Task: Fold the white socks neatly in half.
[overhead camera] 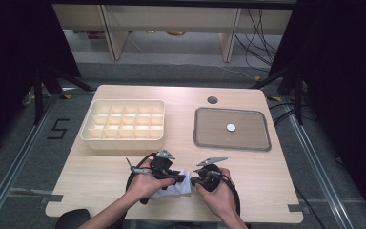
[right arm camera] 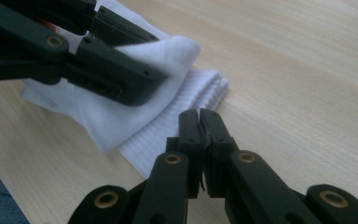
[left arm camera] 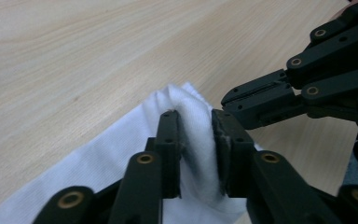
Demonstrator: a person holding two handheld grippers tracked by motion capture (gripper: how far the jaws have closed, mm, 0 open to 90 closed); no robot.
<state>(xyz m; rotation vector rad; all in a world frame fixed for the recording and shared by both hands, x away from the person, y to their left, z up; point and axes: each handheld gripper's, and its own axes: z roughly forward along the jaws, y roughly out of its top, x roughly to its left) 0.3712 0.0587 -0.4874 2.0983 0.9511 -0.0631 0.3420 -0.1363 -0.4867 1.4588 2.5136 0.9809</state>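
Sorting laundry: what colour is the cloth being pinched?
White cloth, with fine ribbing; clearest in the right gripper view.

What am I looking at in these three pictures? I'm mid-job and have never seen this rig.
There is no robot arm: a person holds a hand-held gripper in each hand. The high view looks down on the wooden table; the left gripper and right gripper meet near the front edge. The other two pictures come from cameras riding on each gripper, looking along its black jaws. On the table lie a cream compartment tray, a grey flat tray with a small white disc, and a white cloth. The left gripper pinches a fold of the cloth. The right gripper has its jaws together beside the cloth's edge; whether it holds any cloth is unclear.
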